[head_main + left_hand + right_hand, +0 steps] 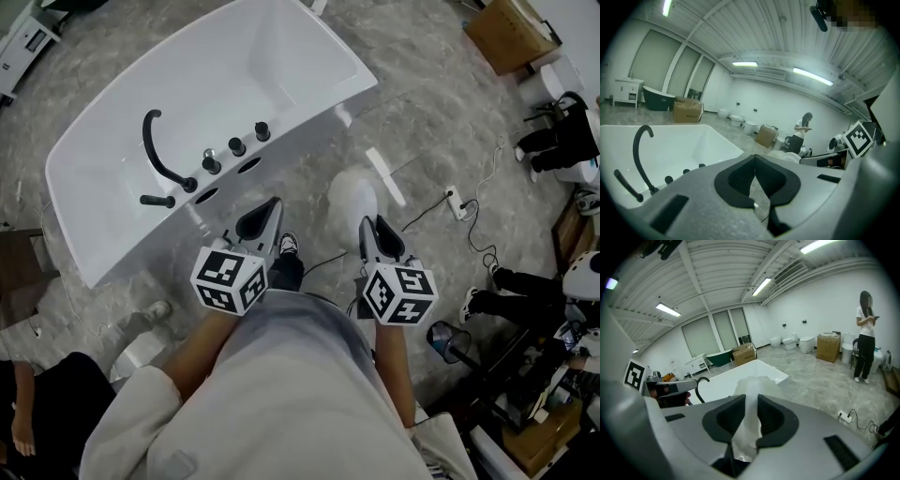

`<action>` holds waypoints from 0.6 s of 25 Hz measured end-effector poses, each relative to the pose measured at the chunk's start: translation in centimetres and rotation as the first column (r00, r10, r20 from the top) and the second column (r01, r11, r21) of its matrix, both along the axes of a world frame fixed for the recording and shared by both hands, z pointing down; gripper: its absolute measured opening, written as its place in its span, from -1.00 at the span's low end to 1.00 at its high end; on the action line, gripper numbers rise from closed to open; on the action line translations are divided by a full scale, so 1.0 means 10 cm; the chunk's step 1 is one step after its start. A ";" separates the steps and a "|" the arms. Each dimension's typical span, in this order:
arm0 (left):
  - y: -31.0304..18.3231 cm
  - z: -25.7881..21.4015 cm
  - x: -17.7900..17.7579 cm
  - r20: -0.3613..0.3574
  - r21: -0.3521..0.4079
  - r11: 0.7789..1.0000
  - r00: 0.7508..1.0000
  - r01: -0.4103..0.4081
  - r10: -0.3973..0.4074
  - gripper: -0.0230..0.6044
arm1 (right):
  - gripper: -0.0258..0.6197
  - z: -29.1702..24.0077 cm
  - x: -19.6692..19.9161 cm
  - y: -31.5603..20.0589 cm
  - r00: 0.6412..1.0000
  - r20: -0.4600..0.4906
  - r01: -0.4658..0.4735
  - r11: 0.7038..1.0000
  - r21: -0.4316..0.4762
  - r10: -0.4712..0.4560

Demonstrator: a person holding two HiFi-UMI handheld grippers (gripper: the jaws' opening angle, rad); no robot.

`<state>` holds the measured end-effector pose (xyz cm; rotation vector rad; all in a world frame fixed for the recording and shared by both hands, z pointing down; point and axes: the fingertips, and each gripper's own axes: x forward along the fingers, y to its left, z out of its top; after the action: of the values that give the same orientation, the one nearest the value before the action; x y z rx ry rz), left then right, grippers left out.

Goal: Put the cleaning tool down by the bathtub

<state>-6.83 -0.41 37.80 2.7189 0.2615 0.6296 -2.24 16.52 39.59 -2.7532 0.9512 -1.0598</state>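
Note:
The cleaning tool is a white cloth [353,195]. It bunches out past the tips of my right gripper [374,231], which is shut on it above the grey floor, just right of the tub's near corner. In the right gripper view the cloth [749,420] runs up between the black pads of the right gripper [751,398]. The white bathtub [309,42] lies ahead and to the left, with a black faucet [156,150] on its near rim. My left gripper [265,217] hangs by the tub's near side, shut and empty; the left gripper [754,160] shows pads meeting at the tips.
A power strip [457,202] with cables lies on the floor to the right. A cardboard box [506,33] stands at the far right, and seated people's legs [561,142] and clutter line the right edge. A person [866,333] stands further off. My shoe [289,244] is between the grippers.

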 end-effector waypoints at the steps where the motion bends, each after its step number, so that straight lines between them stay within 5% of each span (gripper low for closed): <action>1: -0.02 -0.01 0.05 -0.004 -0.001 1.000 1.000 0.002 -0.002 -0.91 | -0.69 -0.01 0.06 -0.03 1.000 -0.003 0.004 1.000 0.001 -0.004; 15: -0.35 -0.11 0.29 -0.039 -0.018 0.998 0.997 0.066 -0.067 -0.91 | -0.69 -0.16 0.45 -0.37 0.996 -0.028 0.088 0.996 0.001 -0.088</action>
<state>-3.89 -3.88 36.66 2.7143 0.1838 0.5532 2.28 12.78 37.94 -2.7548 1.0860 -1.0344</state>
